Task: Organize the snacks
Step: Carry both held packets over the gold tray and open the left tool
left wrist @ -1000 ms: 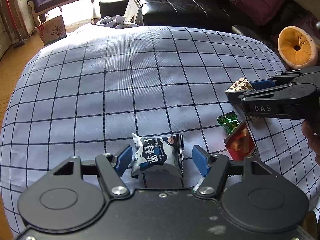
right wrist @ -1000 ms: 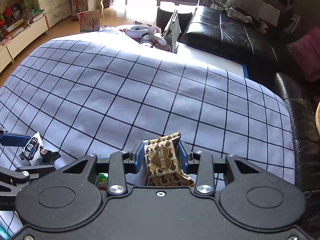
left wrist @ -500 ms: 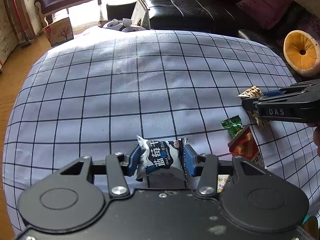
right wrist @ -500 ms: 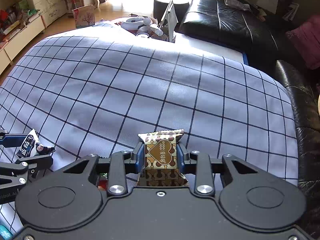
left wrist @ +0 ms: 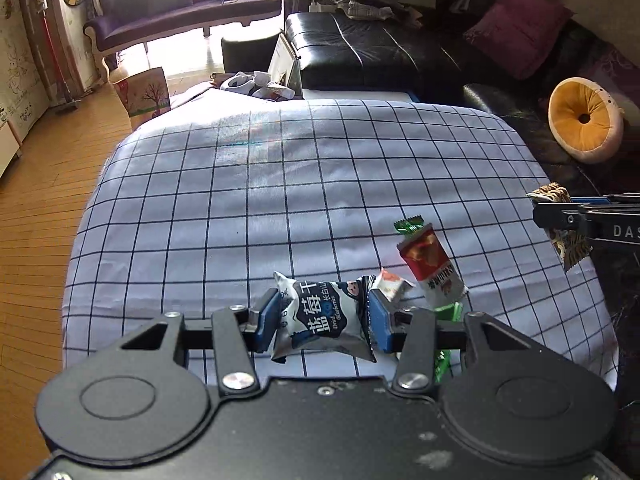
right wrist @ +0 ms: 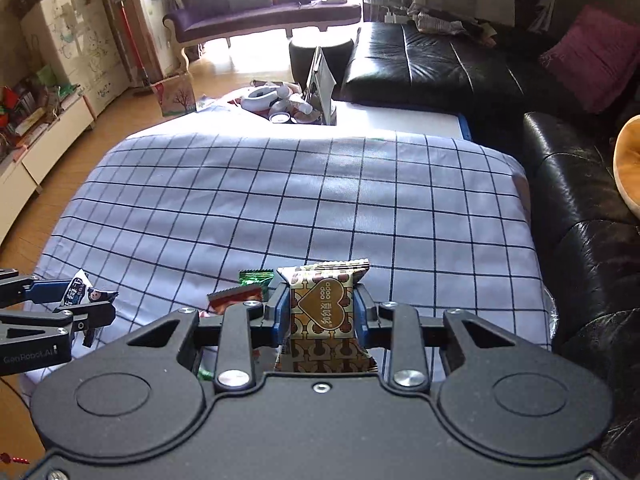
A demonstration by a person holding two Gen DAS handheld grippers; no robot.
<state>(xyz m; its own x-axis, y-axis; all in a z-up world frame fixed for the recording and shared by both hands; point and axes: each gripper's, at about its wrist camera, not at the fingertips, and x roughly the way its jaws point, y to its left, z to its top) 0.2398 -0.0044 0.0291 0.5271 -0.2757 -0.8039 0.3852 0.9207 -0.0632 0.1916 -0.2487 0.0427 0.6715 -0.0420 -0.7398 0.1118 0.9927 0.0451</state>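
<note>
My left gripper [left wrist: 322, 318] is shut on a navy and white blueberry snack packet [left wrist: 324, 316], held above the checked cloth [left wrist: 248, 200]. My right gripper [right wrist: 322, 312] is shut on a brown and gold heart-print packet [right wrist: 322, 312], also lifted; it shows at the right edge of the left wrist view [left wrist: 560, 216]. On the cloth lie a red packet [left wrist: 432, 264], a green wrapper [left wrist: 408, 226] and a small orange and white packet [left wrist: 390, 284]. The left gripper with its packet shows at the left of the right wrist view [right wrist: 86, 298].
A black leather sofa [right wrist: 460, 72] lines the far and right sides of the cloth. An orange round cushion [left wrist: 582, 120] lies on the sofa. A cluttered white tabletop [right wrist: 288, 102] sits beyond the far edge. Wooden floor [left wrist: 36, 184] is to the left.
My left gripper closed on the blueberry packet and lifted it. Both grippers have risen and pulled back from the cloth, each with its packet.
</note>
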